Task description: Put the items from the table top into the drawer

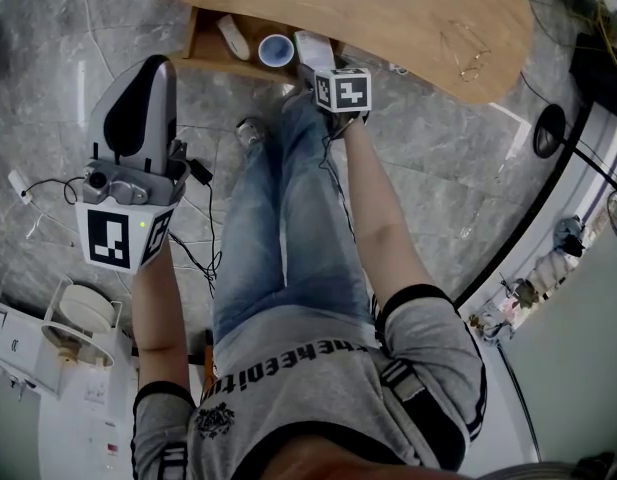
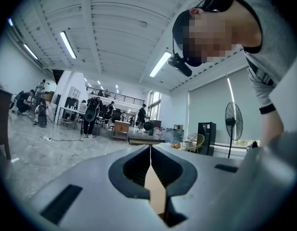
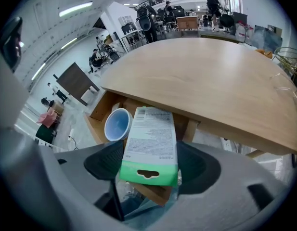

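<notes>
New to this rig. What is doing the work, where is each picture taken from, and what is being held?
No robot here: a person holds a gripper in each hand. One picture comes from a camera on the person's head, looking down; the other two cameras ride on the grippers. The right gripper clamps a white and green box at the open drawer, where a blue cup sits. The left gripper is shut and empty. Some glasses lie on the wooden table.

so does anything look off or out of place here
Nothing spilled or broken. The only odd bit: the left claw is shut on nothing and aimed up into the room, away from the desk. The right claw grips a green-and-white box, slightly tilted, by the open drawer.
</notes>
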Action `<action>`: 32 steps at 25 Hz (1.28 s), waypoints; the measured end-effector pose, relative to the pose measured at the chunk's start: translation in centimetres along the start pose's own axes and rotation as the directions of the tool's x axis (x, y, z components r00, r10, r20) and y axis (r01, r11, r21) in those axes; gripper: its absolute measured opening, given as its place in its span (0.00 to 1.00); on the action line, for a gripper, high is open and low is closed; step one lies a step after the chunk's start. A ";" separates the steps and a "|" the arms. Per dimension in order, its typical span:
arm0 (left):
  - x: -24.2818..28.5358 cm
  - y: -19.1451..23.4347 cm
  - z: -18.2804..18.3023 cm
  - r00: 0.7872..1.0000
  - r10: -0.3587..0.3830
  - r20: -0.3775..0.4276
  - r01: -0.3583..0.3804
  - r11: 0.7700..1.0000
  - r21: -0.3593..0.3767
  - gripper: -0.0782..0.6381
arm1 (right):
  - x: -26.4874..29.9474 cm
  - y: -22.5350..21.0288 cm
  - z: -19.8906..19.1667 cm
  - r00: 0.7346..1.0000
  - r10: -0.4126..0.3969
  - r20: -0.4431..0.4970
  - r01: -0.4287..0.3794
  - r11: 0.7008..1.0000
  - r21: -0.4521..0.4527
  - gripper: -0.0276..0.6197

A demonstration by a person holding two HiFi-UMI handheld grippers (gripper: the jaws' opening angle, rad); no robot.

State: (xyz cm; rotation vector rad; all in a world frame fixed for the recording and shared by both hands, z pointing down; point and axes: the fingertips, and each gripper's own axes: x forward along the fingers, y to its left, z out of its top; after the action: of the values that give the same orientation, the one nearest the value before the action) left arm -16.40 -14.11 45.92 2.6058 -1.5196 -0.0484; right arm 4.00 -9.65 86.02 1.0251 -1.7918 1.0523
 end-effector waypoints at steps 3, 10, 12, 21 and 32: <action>0.1 0.6 -0.5 1.000 0.005 -0.003 -0.005 1.000 -0.005 0.12 | 0.8 0.1 0.4 1.000 -0.003 -0.008 0.003 1.000 -0.005 0.58; 0.4 1.6 -0.9 1.000 0.018 -0.002 -0.018 1.000 -0.013 0.12 | 1.9 0.1 1.5 1.000 -0.011 -0.018 0.010 1.000 -0.029 0.58; 0.3 1.7 -1.1 1.000 0.021 -0.006 -0.021 1.000 -0.013 0.12 | 2.0 0.0 1.8 1.000 -0.016 -0.008 0.015 0.999 -0.032 0.58; -0.3 1.6 -1.2 1.000 0.025 -0.007 -0.025 1.000 -0.011 0.12 | 2.0 0.3 1.4 1.000 -0.015 0.008 0.015 1.000 -0.027 0.59; -1.8 0.1 -0.4 1.000 0.001 0.000 -0.001 1.000 0.007 0.12 | -0.2 1.5 1.2 0.996 0.023 0.082 -0.024 1.000 0.007 0.53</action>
State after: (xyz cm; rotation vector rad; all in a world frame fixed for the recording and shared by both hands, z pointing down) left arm -17.33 -12.53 46.28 2.6109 -1.5236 -0.0427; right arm 2.42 -10.18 85.02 1.0681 -1.8714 1.0454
